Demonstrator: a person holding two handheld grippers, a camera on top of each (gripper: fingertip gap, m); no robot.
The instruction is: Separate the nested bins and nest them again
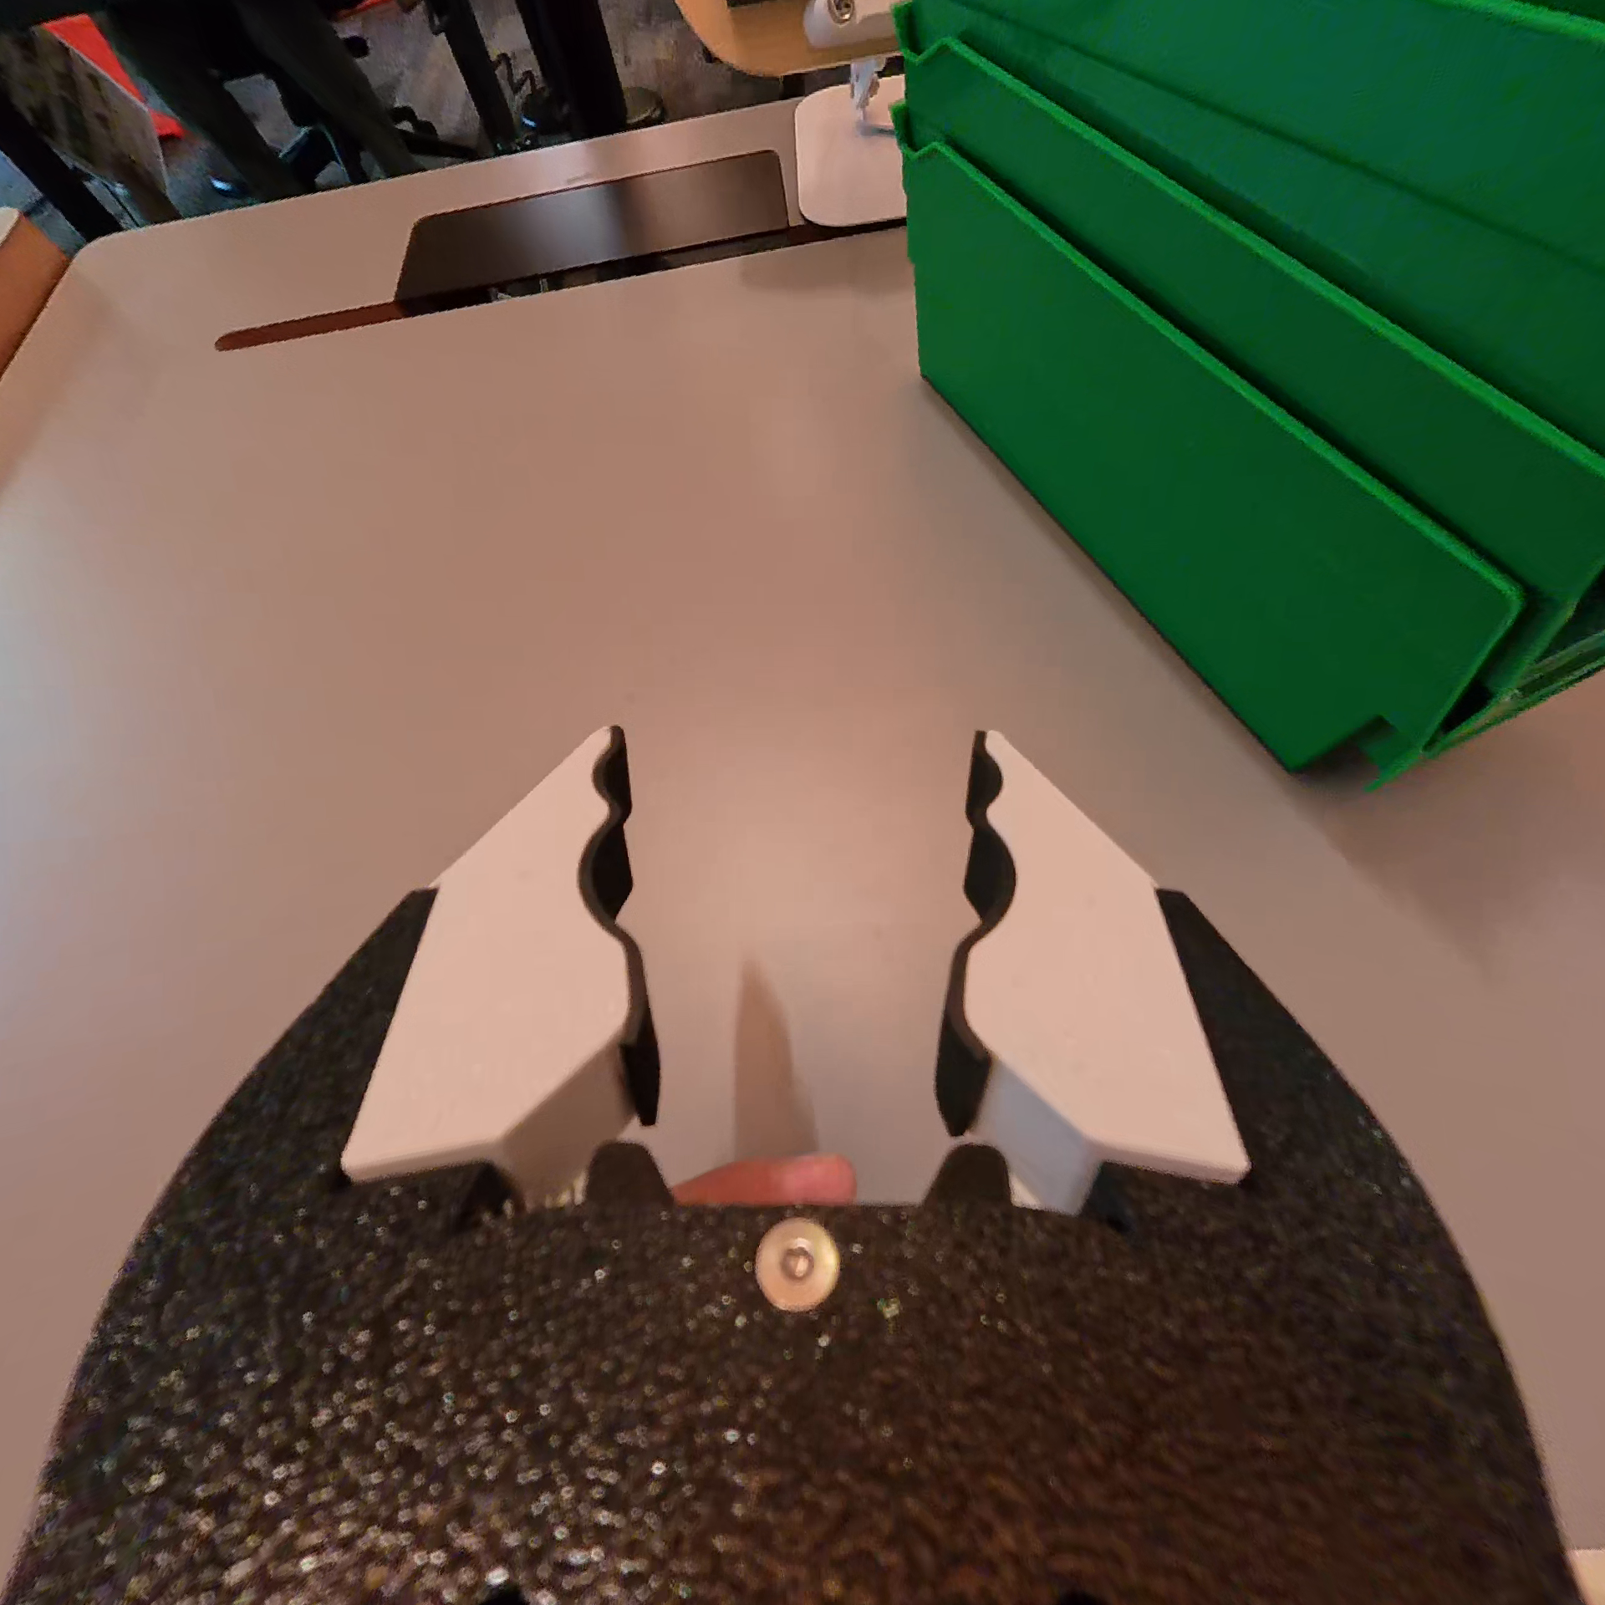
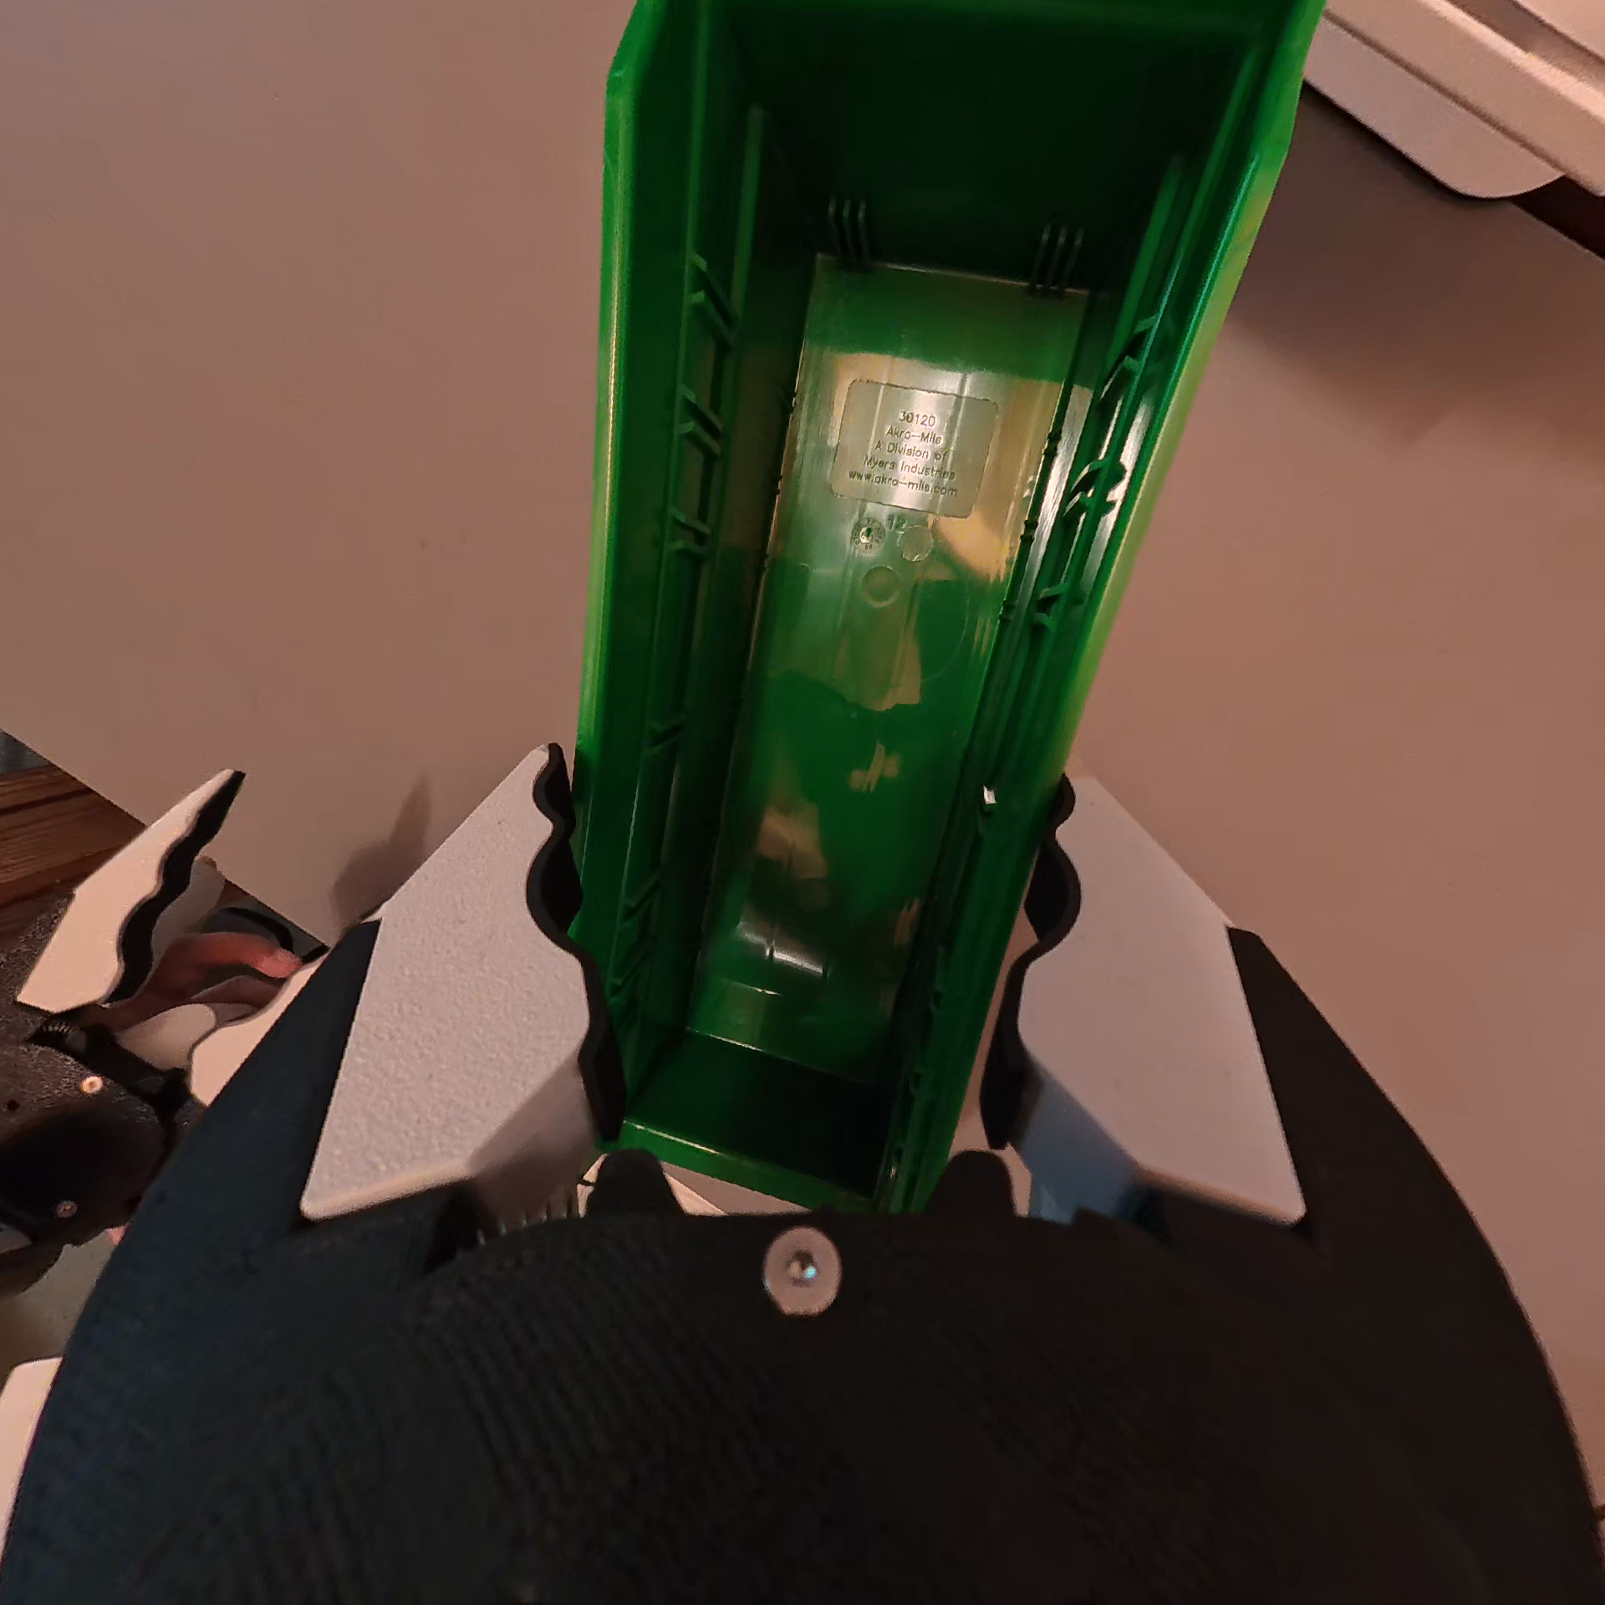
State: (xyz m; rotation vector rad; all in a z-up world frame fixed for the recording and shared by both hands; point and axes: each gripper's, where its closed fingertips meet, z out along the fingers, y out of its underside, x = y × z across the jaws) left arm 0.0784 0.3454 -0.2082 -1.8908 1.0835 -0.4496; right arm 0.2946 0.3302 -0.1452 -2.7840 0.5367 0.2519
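Observation:
Three green bins (image 1: 1216,486) sit nested together on the grey table (image 1: 478,538), at the right in the left wrist view. My left gripper (image 1: 799,738) is open and empty, low over the table to the left of the bins. In the right wrist view I look down into a green bin (image 2: 868,608) with a pale label on its floor. My right gripper (image 2: 808,782) is shut on this bin, with one finger on each outer side wall at its near end. I cannot tell whether other bins sit under it.
A dark slot and cut-out (image 1: 599,226) lie at the table's far edge, beside a white plate-like stand (image 1: 847,165). A white object (image 2: 1476,104) shows at the top right. One left gripper finger (image 2: 130,903) and a hand show at the lower left.

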